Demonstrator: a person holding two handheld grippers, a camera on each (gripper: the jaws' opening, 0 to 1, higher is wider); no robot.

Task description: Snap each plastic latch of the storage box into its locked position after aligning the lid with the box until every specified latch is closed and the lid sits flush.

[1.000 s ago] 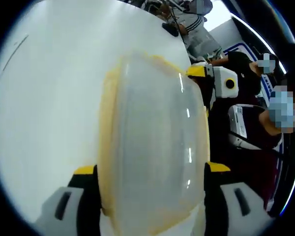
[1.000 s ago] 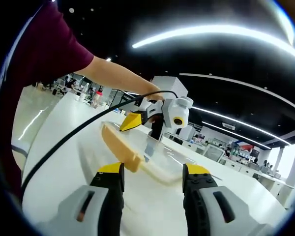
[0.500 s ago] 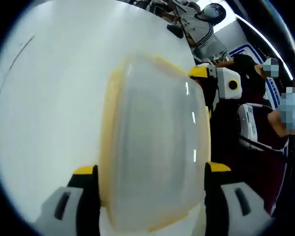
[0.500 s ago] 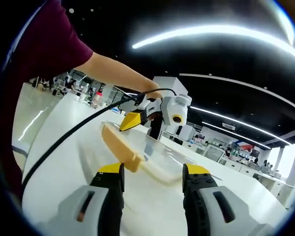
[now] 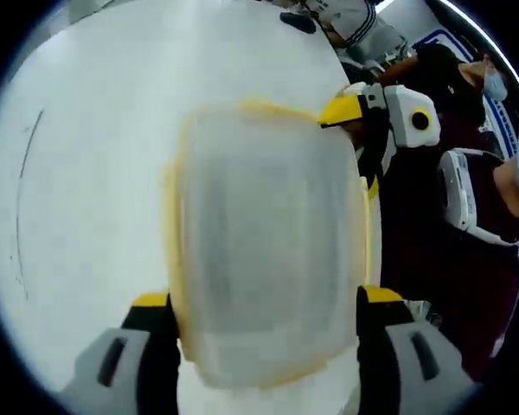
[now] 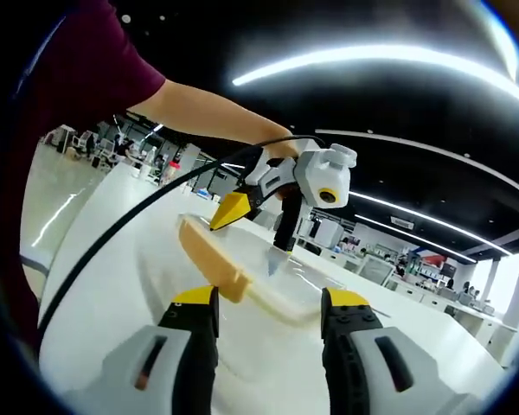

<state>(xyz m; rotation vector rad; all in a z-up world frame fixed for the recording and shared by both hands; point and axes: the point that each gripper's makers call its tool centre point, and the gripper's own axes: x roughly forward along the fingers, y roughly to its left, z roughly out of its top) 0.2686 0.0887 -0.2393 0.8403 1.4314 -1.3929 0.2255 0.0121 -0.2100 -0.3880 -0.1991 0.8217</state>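
The storage box (image 5: 268,251), translucent lid on and yellow-trimmed, rests on the white tabletop (image 5: 86,173) between the spread, empty jaws of the left tongs (image 5: 264,303). The right tongs (image 6: 268,303) are likewise released, near the yellow latch (image 6: 212,255) at the box edge. Seat the lid square first, then press each latch down firmly while bracing the box.

The person wore a maroon short sleeve (image 6: 86,78). Each gripper, the left gripper (image 6: 261,207) with a black cable (image 6: 130,238) and the right gripper (image 6: 268,303), had grey jaws with yellow tips.
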